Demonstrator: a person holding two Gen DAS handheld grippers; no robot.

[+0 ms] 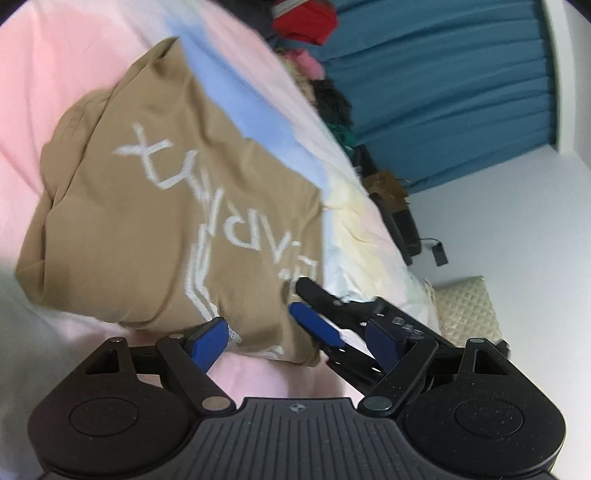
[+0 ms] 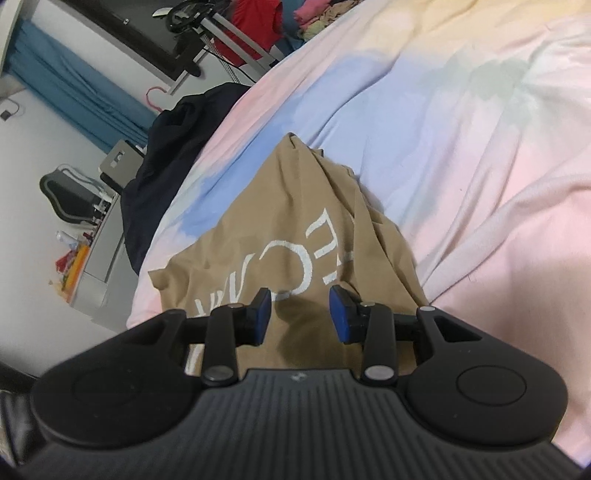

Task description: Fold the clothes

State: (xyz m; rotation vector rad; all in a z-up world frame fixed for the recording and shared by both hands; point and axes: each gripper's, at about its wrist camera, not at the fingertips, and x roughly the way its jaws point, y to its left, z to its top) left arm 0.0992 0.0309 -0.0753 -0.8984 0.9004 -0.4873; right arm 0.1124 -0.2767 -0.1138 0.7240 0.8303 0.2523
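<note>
A tan shirt (image 1: 147, 221) with white lettering lies crumpled on a pastel pink, blue and yellow bedsheet (image 1: 55, 74). My left gripper (image 1: 295, 341) hovers at the shirt's near hem, its blue pads wide apart and open, the hem lying between them untouched. The right gripper (image 1: 317, 314) reaches in from the right at the same hem corner. In the right wrist view the tan shirt (image 2: 295, 221) lies bunched on the bedsheet (image 2: 480, 147), and the right gripper (image 2: 301, 315) hangs just over it. Its pads stand apart with no fabric visibly pinched.
A dark navy garment (image 2: 166, 166) lies at the bed's edge. Beyond are a blue curtain (image 1: 443, 92), red clothes (image 1: 306, 18), a quilted cushion (image 1: 469, 310), a grey drawer unit (image 2: 99, 280) and a chair (image 2: 66, 195).
</note>
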